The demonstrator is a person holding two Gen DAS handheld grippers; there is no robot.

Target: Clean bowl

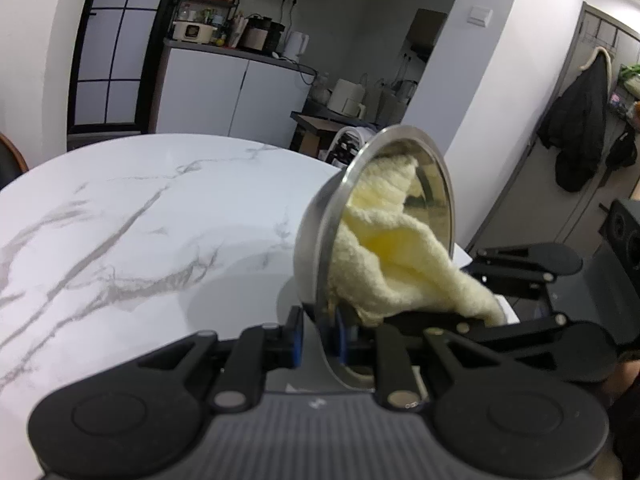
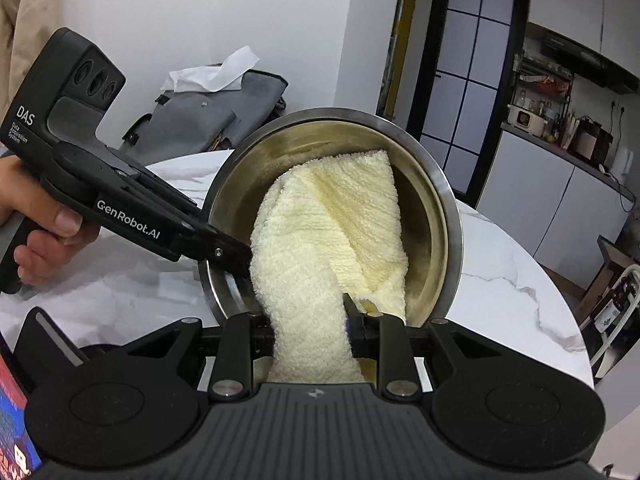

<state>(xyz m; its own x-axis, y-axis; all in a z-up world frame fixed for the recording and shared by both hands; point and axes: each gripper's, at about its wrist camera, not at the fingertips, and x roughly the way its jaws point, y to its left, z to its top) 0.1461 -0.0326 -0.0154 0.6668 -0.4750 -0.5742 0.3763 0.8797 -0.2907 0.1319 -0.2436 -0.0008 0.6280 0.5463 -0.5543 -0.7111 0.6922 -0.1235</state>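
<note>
A steel bowl [image 1: 320, 224] is held tilted on its side above the marble table [image 1: 120, 220]. My left gripper [image 1: 318, 336] is shut on the bowl's rim. In the right wrist view the bowl [image 2: 440, 200] faces me with its opening, and the left gripper [image 2: 224, 254] clamps its left rim. My right gripper [image 2: 310, 328] is shut on a pale yellow cloth [image 2: 332, 232] that is pressed into the bowl's inside. The cloth [image 1: 392, 264] also shows in the left wrist view, spilling out of the bowl toward the right gripper [image 1: 500, 312].
A grey bag [image 2: 208, 120] with a white tissue on it lies at the table's far side by the wall. The table's round edge [image 2: 560, 312] curves on the right. A kitchen counter [image 1: 232, 52] with appliances stands behind. A coloured box [image 2: 12, 420] is at the lower left.
</note>
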